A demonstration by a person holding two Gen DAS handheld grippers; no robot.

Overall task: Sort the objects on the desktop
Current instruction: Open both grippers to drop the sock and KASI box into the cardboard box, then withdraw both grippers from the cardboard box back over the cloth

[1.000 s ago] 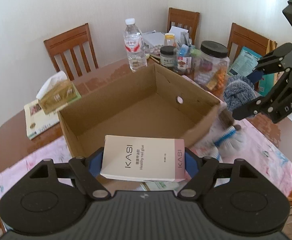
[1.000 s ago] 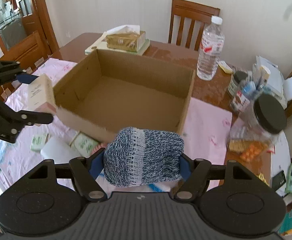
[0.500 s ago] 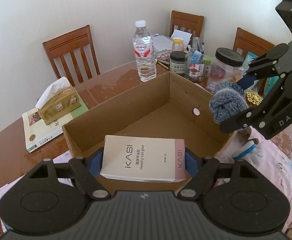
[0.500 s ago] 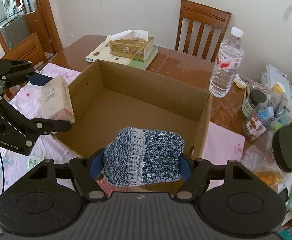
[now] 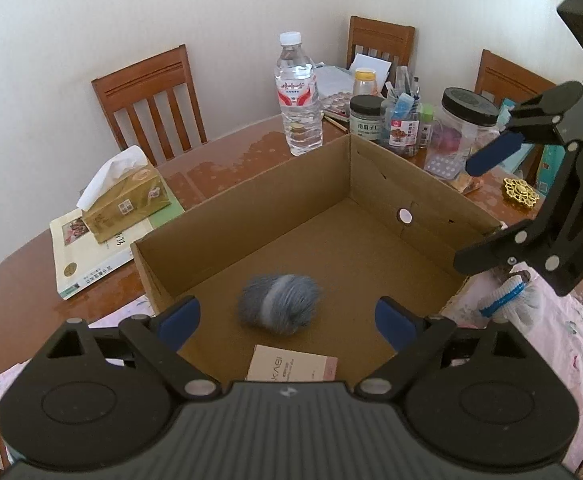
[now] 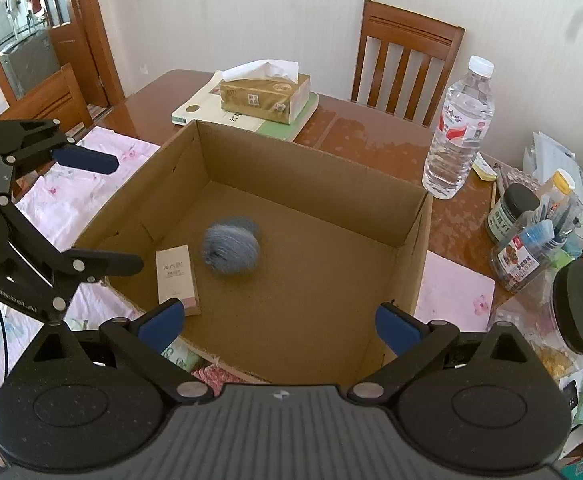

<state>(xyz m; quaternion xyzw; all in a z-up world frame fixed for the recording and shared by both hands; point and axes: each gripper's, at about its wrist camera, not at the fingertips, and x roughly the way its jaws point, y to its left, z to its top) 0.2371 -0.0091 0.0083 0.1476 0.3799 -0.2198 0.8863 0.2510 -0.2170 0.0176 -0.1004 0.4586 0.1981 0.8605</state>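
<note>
Both your claws hang empty over the cardboard box [image 6: 307, 184], their loads inside it.

From the left: your left claw [image 5: 287, 320] is spread wide, gripping nothing, above the box's near edge; the KASI carton [image 6: 176, 276] lies flat on the floor below it. The grey knitted bundle [image 6: 231, 246] beside it looks blurred, so it may not have settled. Your right claw [image 6: 277, 326] is likewise released. If you swing outward carelessly, a finger could catch the box wall and drag the box across the tabletop [image 6: 375, 140]. The tissue box [image 6: 265, 94] and book sit left, the water bottle [image 6: 459, 132] and crowded jars [image 5: 467, 120] right, easily toppled.
</note>
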